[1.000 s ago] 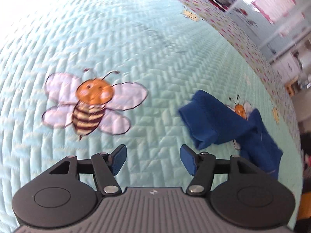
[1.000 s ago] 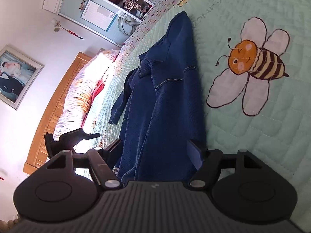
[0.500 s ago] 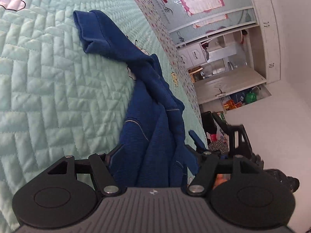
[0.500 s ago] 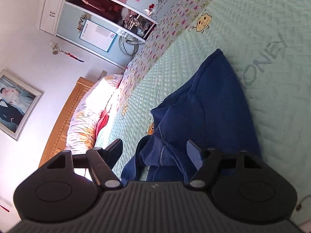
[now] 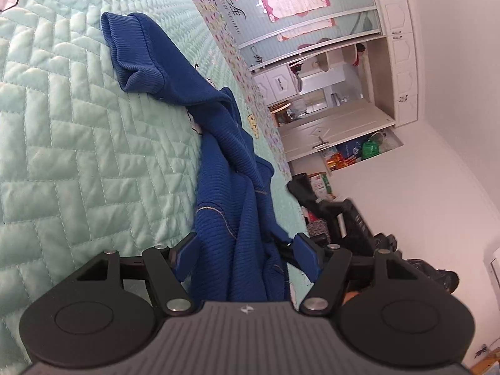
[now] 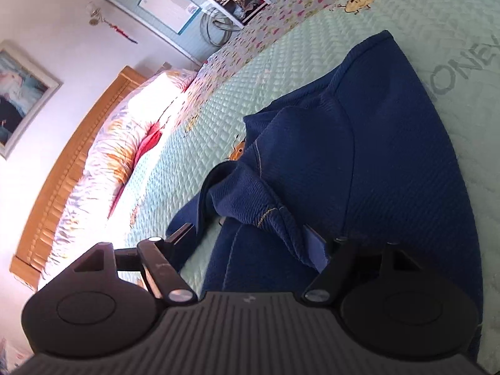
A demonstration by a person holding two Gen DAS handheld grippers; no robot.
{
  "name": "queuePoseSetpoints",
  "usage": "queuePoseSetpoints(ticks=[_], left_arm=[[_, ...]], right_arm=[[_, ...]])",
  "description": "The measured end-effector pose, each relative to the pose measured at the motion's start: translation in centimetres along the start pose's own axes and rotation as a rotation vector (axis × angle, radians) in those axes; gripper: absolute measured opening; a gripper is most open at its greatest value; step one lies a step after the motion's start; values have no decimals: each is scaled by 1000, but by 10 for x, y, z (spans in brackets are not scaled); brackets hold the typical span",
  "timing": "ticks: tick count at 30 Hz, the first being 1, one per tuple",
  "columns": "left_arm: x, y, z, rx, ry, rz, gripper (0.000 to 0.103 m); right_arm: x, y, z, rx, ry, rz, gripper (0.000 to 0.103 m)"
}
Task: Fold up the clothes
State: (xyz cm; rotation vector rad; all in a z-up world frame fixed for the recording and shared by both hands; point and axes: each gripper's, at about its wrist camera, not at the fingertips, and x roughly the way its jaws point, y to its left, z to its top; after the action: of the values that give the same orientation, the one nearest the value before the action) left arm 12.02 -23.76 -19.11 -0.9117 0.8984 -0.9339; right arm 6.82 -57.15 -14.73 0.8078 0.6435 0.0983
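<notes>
Right wrist view reads "ONEY" on the quilt (image 6: 390, 9) — both grippers' jaws gape around the blue sweater (image 6: 375, 143)

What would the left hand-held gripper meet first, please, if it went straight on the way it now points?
Most likely the blue garment: its bunched fabric already lies between the open fingers of the left hand-held gripper and runs on ahead across the quilted bedspread. Depth is hard to judge, but nothing else shows in that line.
</notes>
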Motion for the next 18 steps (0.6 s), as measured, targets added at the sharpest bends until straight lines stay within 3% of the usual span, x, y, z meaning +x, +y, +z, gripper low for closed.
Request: queuePoseSetpoints(ticks=[8,11,13,17,18], left_arm=[[1,3,1,-1,-9,-36,68],[-2,8,3,-26,-9,-56,69],[-5,11,5,-41,-7,-67,68],[-8,14,9,-47,0,-72,69],[-7,14,9,-43,3,-70,68]], right_arm=[[16,21,-23,-245,-61,-120,79],[3,24,-9,-146,-58,-117,79],[-21,23,-1,-23,-151,-46,79],[-34,5,8,202,-221,34,80],[-26,0,6,230,-196,19,80]])
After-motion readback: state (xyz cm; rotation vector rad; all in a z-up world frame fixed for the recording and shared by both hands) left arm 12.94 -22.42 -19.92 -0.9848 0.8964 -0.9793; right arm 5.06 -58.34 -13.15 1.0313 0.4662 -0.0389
